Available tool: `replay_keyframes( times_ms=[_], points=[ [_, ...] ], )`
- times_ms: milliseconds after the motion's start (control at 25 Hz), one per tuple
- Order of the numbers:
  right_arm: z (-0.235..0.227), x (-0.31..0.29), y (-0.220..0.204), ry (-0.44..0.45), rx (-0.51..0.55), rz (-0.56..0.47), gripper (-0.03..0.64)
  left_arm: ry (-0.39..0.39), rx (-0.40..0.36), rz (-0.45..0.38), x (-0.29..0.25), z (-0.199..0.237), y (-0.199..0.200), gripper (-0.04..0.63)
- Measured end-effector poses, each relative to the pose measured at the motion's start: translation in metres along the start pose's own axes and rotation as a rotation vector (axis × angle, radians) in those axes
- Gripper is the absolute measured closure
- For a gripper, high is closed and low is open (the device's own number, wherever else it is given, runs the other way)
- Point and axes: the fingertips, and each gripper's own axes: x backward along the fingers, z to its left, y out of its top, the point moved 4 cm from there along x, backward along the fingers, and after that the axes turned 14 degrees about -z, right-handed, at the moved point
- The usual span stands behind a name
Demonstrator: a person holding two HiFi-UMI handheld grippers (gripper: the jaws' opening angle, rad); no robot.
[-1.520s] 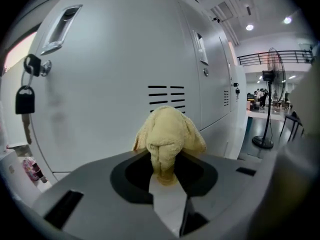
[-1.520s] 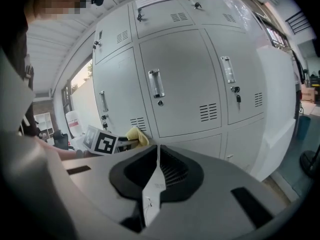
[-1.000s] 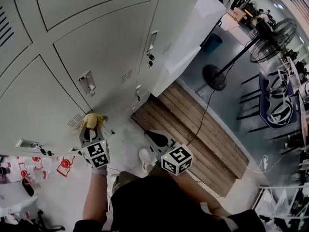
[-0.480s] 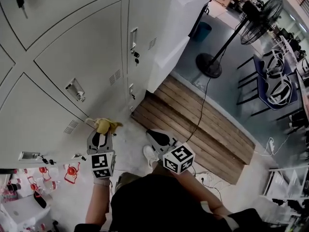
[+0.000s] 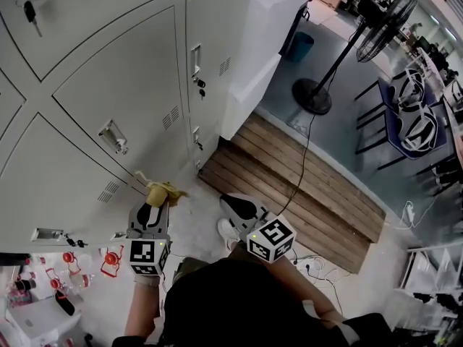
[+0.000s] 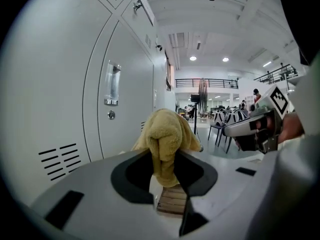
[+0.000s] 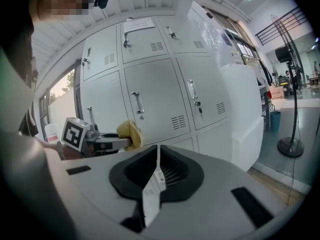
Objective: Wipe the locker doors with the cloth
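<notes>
A yellow cloth point(image 5: 160, 192) is bunched between the jaws of my left gripper point(image 5: 152, 207), which is shut on it. In the left gripper view the cloth point(image 6: 165, 141) hangs over the jaws, just off the grey locker doors point(image 6: 75, 99). The cloth sits low by the bottom row of lockers point(image 5: 116, 85), near a vent and a handle point(image 5: 113, 136). My right gripper point(image 5: 233, 207) hangs lower right, jaws shut with nothing between them. The right gripper view shows the left gripper with the cloth point(image 7: 129, 132) in front of the lockers point(image 7: 155, 99).
A white cabinet point(image 5: 264, 42) stands right of the lockers. A wooden pallet point(image 5: 296, 194) lies on the floor, with a cable across it. A standing fan point(image 5: 340, 56) and chairs point(image 5: 412, 129) are further right. Red-capped bottles point(image 5: 65, 266) sit at the lower left.
The left gripper with the cloth has slid down and a little right, away from the lower locker door. The head view has shifted. The right gripper has stayed about where it was.
</notes>
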Motion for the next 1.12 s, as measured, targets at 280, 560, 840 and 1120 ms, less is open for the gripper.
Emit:
replay_keyframes(
  times_ms=[280, 560, 840, 1120],
  points=[
    [0.005, 0.003, 0.008, 0.03, 0.026, -0.021, 0.586, -0.048, 0.038, -0.021, 0.007, -0.007, 0.006, 0.485],
    [0.018, -0.005, 0.006, 0.096, 0.064, -0.02, 0.586, -0.05, 0.029, -0.09, 0.003, -0.007, 0.017, 0.485],
    [0.013, -0.011, 0.005, 0.101, 0.055, -0.017, 0.586, -0.036, 0.028, -0.078, 0.0, -0.004, 0.018, 0.485],
    [0.007, -0.01, 0.005, 0.101, 0.056, -0.008, 0.586, -0.044, 0.029, -0.077, -0.007, -0.009, 0.017, 0.485]
  ],
)
